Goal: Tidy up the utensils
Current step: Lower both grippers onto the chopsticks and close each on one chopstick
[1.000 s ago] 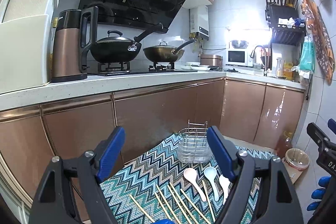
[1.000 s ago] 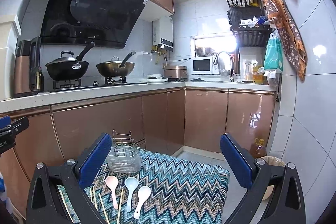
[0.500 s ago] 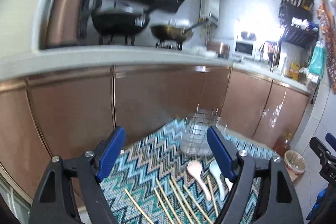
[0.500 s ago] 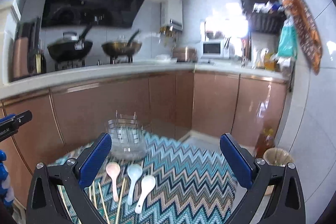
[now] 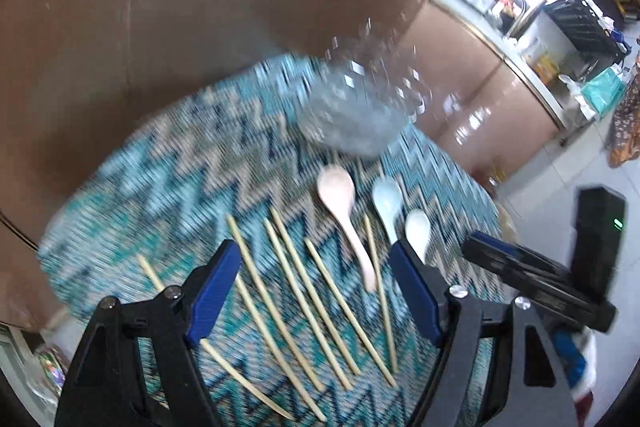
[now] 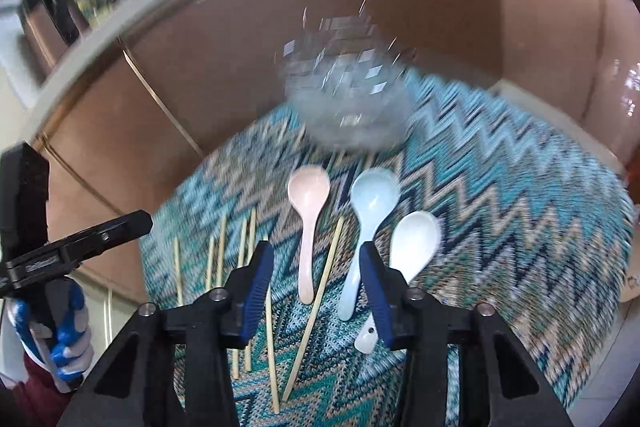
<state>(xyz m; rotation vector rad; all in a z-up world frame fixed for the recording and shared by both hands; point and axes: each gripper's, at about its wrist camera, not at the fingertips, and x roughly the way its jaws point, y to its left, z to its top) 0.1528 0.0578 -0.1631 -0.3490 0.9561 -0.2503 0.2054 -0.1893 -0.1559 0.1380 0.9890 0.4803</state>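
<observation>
Both my hand-held grippers have tipped down from the kitchen toward the surface (image 6: 500,187). My right hand-held gripper (image 6: 316,287) has narrowed, still empty, over the spoons (image 6: 310,211) before the basket (image 6: 344,99); left hand-held gripper (image 5: 316,291) spread above chopsticks (image 5: 280,287). Picking starts now.

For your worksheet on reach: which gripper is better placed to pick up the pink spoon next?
Probably right. The right gripper is open, with the pink spoon handle between its fingers; the left gripper frames chopsticks.
</observation>
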